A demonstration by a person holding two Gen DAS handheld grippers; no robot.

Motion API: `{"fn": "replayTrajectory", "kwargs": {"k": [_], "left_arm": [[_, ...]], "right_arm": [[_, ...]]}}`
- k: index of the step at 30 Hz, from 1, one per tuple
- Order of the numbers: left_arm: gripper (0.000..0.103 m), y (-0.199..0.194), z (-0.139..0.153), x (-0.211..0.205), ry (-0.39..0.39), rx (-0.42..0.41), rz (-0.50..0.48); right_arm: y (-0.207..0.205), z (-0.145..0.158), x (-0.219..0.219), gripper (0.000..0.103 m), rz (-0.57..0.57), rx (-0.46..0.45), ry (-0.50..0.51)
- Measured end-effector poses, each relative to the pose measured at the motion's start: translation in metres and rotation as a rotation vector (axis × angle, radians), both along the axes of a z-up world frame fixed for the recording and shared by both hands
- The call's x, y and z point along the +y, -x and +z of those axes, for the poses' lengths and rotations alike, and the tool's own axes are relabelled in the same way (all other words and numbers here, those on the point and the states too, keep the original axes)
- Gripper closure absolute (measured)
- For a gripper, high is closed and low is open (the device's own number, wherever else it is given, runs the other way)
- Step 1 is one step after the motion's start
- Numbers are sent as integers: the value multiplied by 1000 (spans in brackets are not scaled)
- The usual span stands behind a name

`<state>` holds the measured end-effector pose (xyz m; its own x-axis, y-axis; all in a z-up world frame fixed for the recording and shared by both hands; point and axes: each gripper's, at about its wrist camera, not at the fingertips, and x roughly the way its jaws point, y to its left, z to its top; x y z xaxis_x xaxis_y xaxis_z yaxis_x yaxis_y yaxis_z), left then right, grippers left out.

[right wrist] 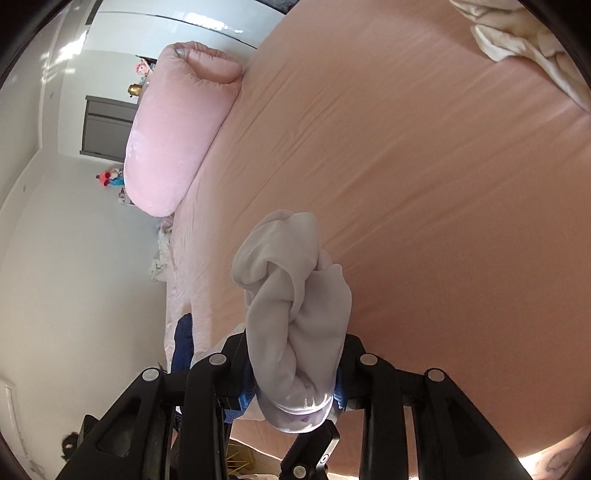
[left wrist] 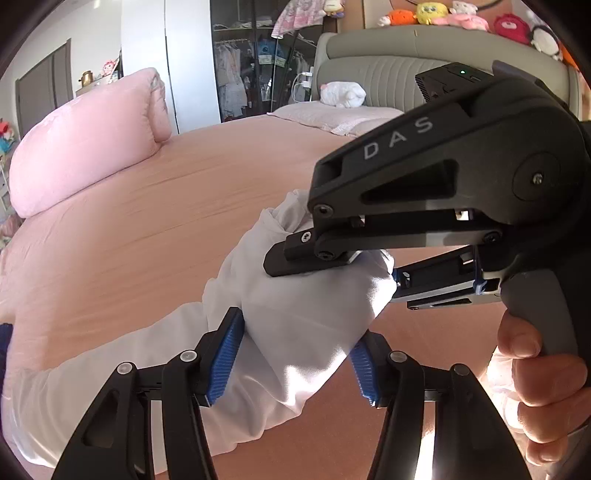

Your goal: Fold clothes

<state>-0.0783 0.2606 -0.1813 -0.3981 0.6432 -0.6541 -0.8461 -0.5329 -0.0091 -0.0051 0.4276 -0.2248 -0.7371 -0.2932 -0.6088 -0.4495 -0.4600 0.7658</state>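
Note:
A white garment [left wrist: 295,314] hangs bunched over the pink bed sheet [left wrist: 166,221], and one long part trails down to the lower left. My left gripper [left wrist: 295,363] grips the bundle, its blue pads [left wrist: 225,354] pressed into both sides of it. My right gripper [left wrist: 317,273] comes in from the right, held by a hand [left wrist: 539,384], and clamps the same bundle higher up. In the right wrist view the twisted white garment [right wrist: 291,295] sticks out from my right gripper [right wrist: 293,397], which is shut on it. How the garment lies under the bundle is hidden.
A rolled pink duvet [left wrist: 88,140] lies at the bed's far left. A pillow [left wrist: 332,114], a grey headboard [left wrist: 388,62] and plush toys [left wrist: 461,18] are at the back. Cream cloth [right wrist: 535,44] lies on the sheet. A dark blue garment [right wrist: 184,343] sits at the bed's edge.

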Motion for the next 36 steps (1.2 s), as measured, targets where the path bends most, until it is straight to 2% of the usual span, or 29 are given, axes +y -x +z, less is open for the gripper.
{"fn": "replayTrajectory", "kwargs": {"k": [5, 9, 13, 17, 21, 24, 27, 30, 33, 36], "left_arm": [[69, 19, 10, -18, -78, -80, 42], [71, 18, 15, -24, -97, -93, 54], [71, 33, 18, -39, -155, -174, 75], [71, 48, 23, -52, -194, -239, 96], [71, 51, 22, -61, -171, -267, 98], [71, 53, 11, -66, -153, -349, 115], [69, 66, 2, -75, -144, -443, 144], [68, 80, 1, -90, -160, -496, 166], [61, 81, 3, -101, -128, -462, 177], [53, 69, 1, -113, -71, -419, 190]], "right_arm": [[16, 27, -19, 72, 30, -72, -118], [25, 44, -34, 73, 51, -115, -209], [23, 56, -52, 73, 84, -133, -289], [28, 66, -63, 73, 107, -137, -312], [38, 72, -79, 73, 158, -181, -398], [50, 71, -95, 73, 203, -223, -464], [57, 70, -103, 73, 228, -228, -459], [65, 68, -111, 72, 253, -233, -453], [73, 66, -120, 69, 280, -233, -438], [78, 62, -126, 55, 316, -234, -405]]}}
